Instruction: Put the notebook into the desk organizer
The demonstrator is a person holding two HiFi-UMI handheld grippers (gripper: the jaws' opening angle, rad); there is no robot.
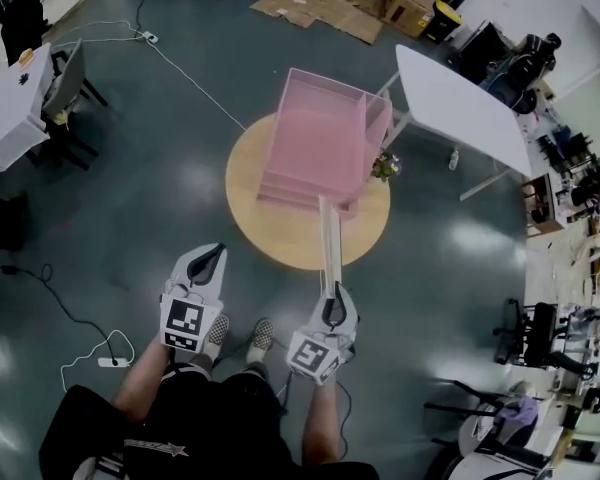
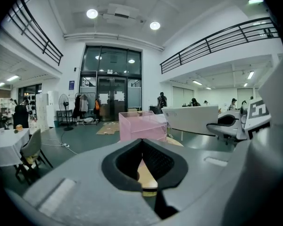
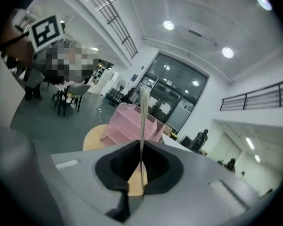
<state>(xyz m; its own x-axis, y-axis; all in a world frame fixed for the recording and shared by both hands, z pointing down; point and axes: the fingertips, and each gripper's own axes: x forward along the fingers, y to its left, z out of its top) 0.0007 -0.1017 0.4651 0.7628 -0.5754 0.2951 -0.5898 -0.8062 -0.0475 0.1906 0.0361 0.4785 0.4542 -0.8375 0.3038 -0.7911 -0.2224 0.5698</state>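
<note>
A pink desk organizer (image 1: 315,138) stands on a round wooden table (image 1: 280,233); it also shows in the left gripper view (image 2: 141,125) and the right gripper view (image 3: 132,124). My right gripper (image 1: 334,293) is shut on a thin tan notebook (image 1: 330,243), held edge-up and reaching out over the table's near edge toward the organizer. In the right gripper view the notebook (image 3: 142,121) rises as a narrow strip from the closed jaws (image 3: 141,142). To its left, short of the table, my left gripper (image 1: 218,251) is shut and holds nothing (image 2: 142,140).
A small bunch of flowers (image 1: 385,166) sits at the table's right edge beside the organizer. A white folding table (image 1: 460,98) stands behind on the right. Flattened cardboard (image 1: 320,3) lies on the floor beyond. Cables (image 1: 90,353) trail on the floor at left.
</note>
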